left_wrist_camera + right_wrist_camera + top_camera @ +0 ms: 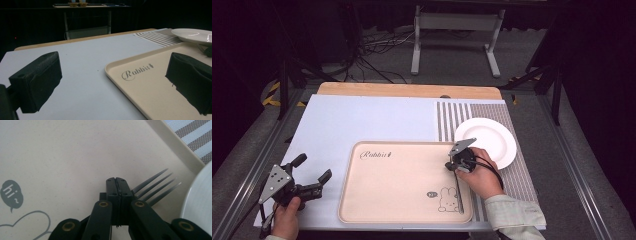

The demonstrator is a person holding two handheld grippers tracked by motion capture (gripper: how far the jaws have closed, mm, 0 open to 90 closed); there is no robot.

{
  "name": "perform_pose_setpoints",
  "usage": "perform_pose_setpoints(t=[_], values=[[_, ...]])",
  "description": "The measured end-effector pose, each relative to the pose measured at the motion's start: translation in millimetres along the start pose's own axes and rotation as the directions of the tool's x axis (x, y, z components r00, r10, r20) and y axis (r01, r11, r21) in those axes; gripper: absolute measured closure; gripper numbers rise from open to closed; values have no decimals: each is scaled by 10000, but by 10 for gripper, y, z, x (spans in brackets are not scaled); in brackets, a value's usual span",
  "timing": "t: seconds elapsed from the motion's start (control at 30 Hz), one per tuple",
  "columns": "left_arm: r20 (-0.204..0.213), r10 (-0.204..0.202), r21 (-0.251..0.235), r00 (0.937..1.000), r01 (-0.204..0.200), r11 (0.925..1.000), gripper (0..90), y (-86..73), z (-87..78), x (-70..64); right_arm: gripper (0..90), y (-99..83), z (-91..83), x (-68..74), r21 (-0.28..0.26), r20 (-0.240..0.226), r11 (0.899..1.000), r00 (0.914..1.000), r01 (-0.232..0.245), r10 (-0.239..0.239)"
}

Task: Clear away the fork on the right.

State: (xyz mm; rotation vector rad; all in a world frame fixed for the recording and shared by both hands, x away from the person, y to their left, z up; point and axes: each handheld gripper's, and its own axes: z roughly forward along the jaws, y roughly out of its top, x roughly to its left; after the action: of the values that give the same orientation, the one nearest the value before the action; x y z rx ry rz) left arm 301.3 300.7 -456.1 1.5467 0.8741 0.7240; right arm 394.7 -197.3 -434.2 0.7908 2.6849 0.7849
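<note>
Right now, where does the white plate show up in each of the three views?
High view: plate at right on the striped mat, beside the tray.
Left gripper view: plate at the upper right edge, beyond the tray.
Right gripper view: plate at the right edge, near the fork.
Shared landmark: the tray.

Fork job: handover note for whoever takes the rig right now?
Right hand-held gripper: jaws shut on the fork, at the right side of the beige tray. Tines point out past the jaws toward the white plate.
Left hand-held gripper: open, holding nothing, over the blue mat left of the tray.
Plate sits on the striped placemat, right of the tray.
Done: fork gripped. Whether it has lifted off the tray, cannot tell.
Left: carry the fork where it belongs, likely by the plate, and release.
</note>
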Motion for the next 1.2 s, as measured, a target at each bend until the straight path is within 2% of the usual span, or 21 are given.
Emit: perform_pose_setpoints(t=[0.17,0.43,0.67,0.73,0.8,0.83,0.87,0.9,0.93,1.0,1.03,1.2], values=[[3,-4,6,10000,4,10000,9,0,0,0,900,-10,-6,-15,7,70,9998,9998,-188,188],[6,6,21,10000,-6,10000,10,1,-3,5,899,-18,-18,-25,34,128,9998,9997,-215,214],[18,4,17,10000,-4,10000,10,0,6,1,809,29,-115,1,-417,32,9991,10000,-91,92],[13,-5,21,10000,5,10000,10,0,4,1,758,44,-155,8,-567,88,9984,10000,24,-19],[17,-6,14,10000,6,10000,10,0,5,0,611,61,-208,25,-823,-8,9966,10000,-46,45],[17,-6,14,10000,6,10000,10,0,5,0,611,61,-208,25,-823,-8,9966,10000,-46,45],[39,3,48,10000,-3,10000,10,-2,5,0,287,75,-253,51,-1475,-78,9883,9993,-384,376],[39,3,48,10000,-3,10000,10,-2,5,0,287,75,-253,51,-1475,-78,9883,9993,-384,376],[45,-11,47,10000,11,10000,10,-2,5,1,194,77,-280,65,-1768,-130,9832,9989,-460,444],[31,-35,18,10000,35,10000,10,0,4,2,187,77,-299,74,-1739,-198,9837,9989,-453,425],[36,-33,23,10000,32,10000,10,-1,4,0,167,77,-323,83,-1747,-167,9842,9995,-294,269],[35,-36,26,10000,36,10000,10,0,3,0,145,65,-429,102,-2093,-74,9778,10000,-78,63]])
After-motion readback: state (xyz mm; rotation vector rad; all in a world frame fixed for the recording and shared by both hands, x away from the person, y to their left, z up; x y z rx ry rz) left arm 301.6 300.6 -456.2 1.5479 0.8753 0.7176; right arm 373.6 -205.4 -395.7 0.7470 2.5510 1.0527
